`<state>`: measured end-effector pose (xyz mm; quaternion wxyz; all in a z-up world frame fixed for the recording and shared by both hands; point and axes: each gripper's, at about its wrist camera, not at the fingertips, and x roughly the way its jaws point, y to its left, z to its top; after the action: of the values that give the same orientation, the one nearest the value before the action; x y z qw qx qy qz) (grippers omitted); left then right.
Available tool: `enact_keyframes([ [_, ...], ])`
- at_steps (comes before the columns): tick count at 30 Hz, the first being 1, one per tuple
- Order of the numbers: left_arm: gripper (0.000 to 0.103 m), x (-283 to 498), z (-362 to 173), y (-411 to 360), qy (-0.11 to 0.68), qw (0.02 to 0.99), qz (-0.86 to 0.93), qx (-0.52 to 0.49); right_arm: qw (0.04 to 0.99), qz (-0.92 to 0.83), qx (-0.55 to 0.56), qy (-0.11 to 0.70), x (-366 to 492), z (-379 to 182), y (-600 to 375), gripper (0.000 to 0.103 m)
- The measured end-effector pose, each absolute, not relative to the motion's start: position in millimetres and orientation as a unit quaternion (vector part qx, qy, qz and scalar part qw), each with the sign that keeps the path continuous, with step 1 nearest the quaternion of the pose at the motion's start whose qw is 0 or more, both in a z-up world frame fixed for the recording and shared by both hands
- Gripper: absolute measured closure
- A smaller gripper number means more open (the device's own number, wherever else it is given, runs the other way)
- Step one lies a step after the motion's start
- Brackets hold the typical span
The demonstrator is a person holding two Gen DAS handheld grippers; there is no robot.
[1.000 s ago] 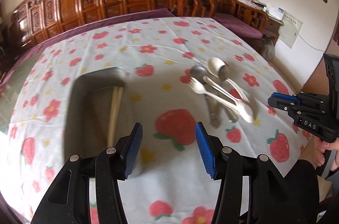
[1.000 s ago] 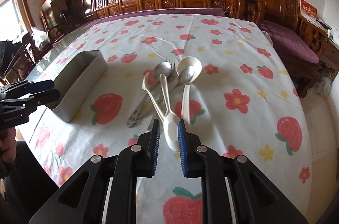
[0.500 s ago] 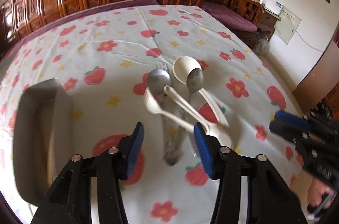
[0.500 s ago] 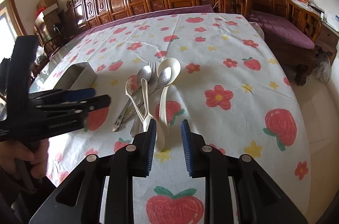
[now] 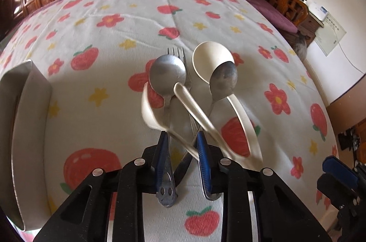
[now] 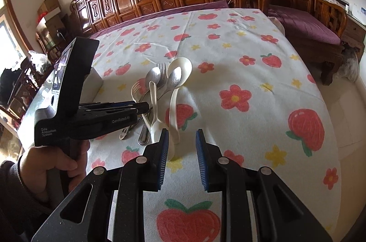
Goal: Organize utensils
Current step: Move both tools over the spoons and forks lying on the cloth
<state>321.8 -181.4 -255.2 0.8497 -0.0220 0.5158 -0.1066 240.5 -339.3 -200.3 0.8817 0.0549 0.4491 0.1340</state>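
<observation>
We can't sort out the handle ends in the utensil pile (image 5: 189,104): they cross under the left gripper (image 5: 180,146) and blur. Its jaws have just been closing, now narrow, straddling the crossed handles of a white plastic fork (image 5: 151,111) and metal spoon (image 5: 168,75); we cannot tell whether the pads press yet. The metal tray (image 5: 29,104), left of the pile, is cut off by the frame edge. The right gripper (image 6: 181,146) hangs just in front of the pile, jaws apart, nothing between them. Only the right wrist view shows the person's hand (image 6: 57,157) on the left gripper's handle and the white ladle (image 6: 177,82) full length.
</observation>
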Motion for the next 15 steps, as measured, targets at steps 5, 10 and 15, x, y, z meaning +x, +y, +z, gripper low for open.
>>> enact_keyframes([
  [5,0.091,321.1,-253.4,-177.8,0.521,0.846,-0.107,-0.038,0.882,0.134,0.053,0.448,240.6,-200.2,-339.0,0.076],
  [10,0.103,316.1,-245.9,-170.0,0.516,0.848,-0.112,-0.04,0.882,0.136,0.039,0.449,239.6,-201.2,-332.4,0.076],
  [15,0.103,313.1,-245.1,-162.7,0.519,0.846,-0.117,-0.038,0.881,0.136,0.021,0.453,239.3,-205.8,-323.3,0.076],
])
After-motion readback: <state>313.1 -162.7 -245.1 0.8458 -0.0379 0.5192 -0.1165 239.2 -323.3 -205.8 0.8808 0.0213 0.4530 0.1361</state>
